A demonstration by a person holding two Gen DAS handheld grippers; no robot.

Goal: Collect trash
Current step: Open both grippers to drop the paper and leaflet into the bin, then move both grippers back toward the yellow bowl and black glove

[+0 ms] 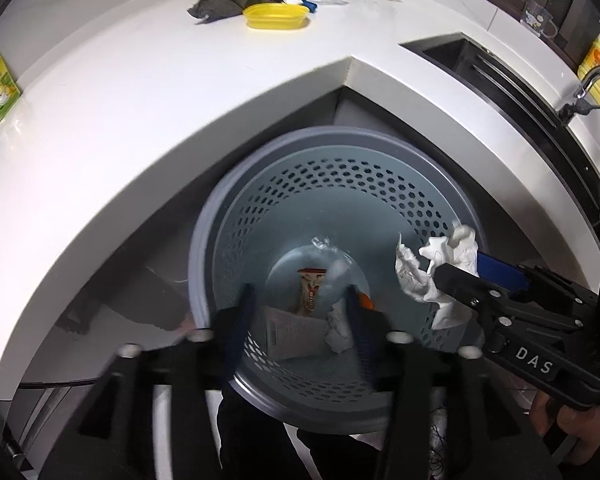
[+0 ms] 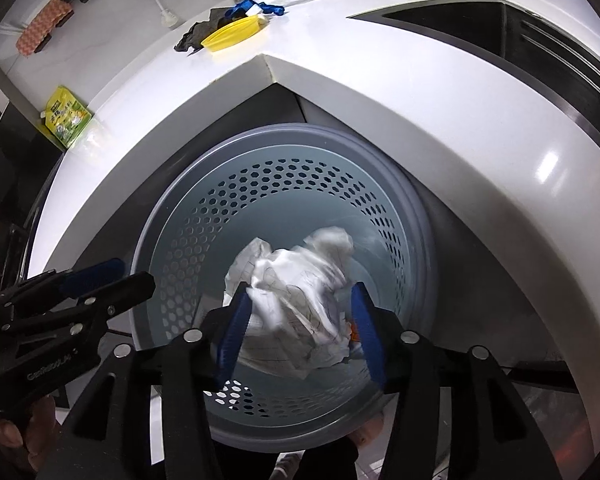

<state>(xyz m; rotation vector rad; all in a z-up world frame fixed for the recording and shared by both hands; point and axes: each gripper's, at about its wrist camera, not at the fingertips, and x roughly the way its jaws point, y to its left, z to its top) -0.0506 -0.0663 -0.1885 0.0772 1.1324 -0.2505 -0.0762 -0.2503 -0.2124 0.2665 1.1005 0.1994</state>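
Only the left wrist view shows the wrapper (image 1: pixel 311 290) in the bin (image 1: pixel 380 184).

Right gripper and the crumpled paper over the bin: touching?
Cannot tell. In the right wrist view the crumpled paper sits between the right gripper's fingers, but it is blurred, so neither contact nor a gap shows plainly.

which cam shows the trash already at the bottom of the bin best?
Left wrist. It looks straight down into the bin at the snack wrapper and printed paper on the bottom. In the right wrist view the crumpled paper between the jaws hides nearly all of it.
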